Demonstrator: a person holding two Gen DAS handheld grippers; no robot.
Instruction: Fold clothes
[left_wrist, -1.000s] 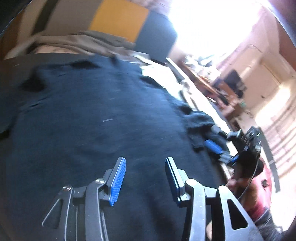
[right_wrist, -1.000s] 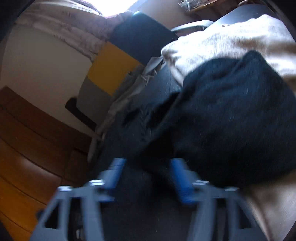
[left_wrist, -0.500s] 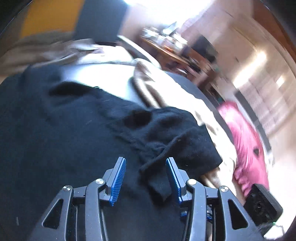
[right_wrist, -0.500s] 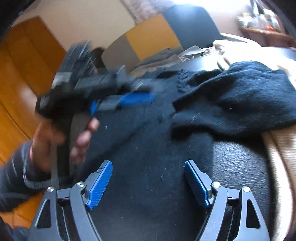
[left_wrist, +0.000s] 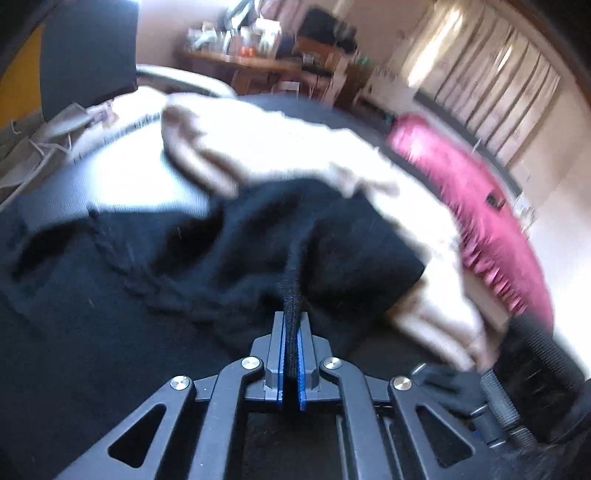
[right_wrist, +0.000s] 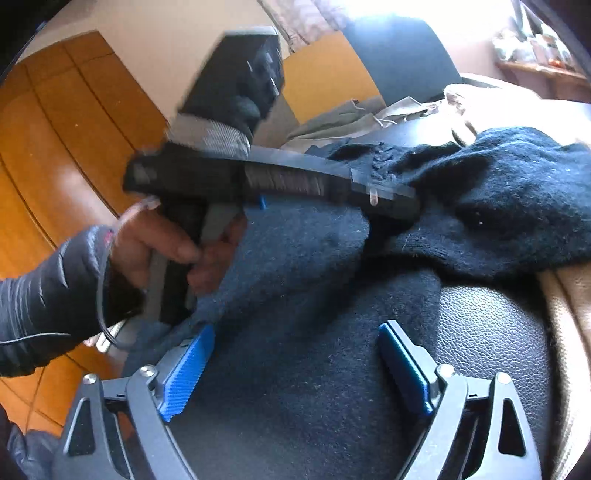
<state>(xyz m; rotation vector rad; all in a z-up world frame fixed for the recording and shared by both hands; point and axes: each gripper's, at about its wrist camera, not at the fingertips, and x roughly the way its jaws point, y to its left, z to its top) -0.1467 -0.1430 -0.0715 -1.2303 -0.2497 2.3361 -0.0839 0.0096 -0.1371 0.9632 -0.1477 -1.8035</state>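
Observation:
A dark navy knit sweater (left_wrist: 110, 295) lies spread over a black leather surface, its sleeve (right_wrist: 517, 214) bunched toward the right. My left gripper (left_wrist: 291, 321) is shut on a pinched ridge of the sweater's fabric near that sleeve. In the right wrist view the left gripper (right_wrist: 384, 199) reaches across from the left, held by a person's hand (right_wrist: 177, 251). Low over the sweater's near part (right_wrist: 295, 369) my right gripper (right_wrist: 295, 354) stands open, its blue pads (right_wrist: 188, 369) wide apart with nothing between them.
A beige garment (left_wrist: 295, 147) lies beyond the sweater and a magenta one (left_wrist: 461, 192) further right. Grey-green cloth (right_wrist: 351, 118) sits at the back by a yellow and blue chair (right_wrist: 351, 62). A cluttered desk (left_wrist: 266, 62) stands behind. Wooden floor (right_wrist: 55, 147) is at the left.
My left gripper has swung right to the sleeve and shut on a fold of the sweater. My right gripper let go of the fabric, opened wide and drew back.

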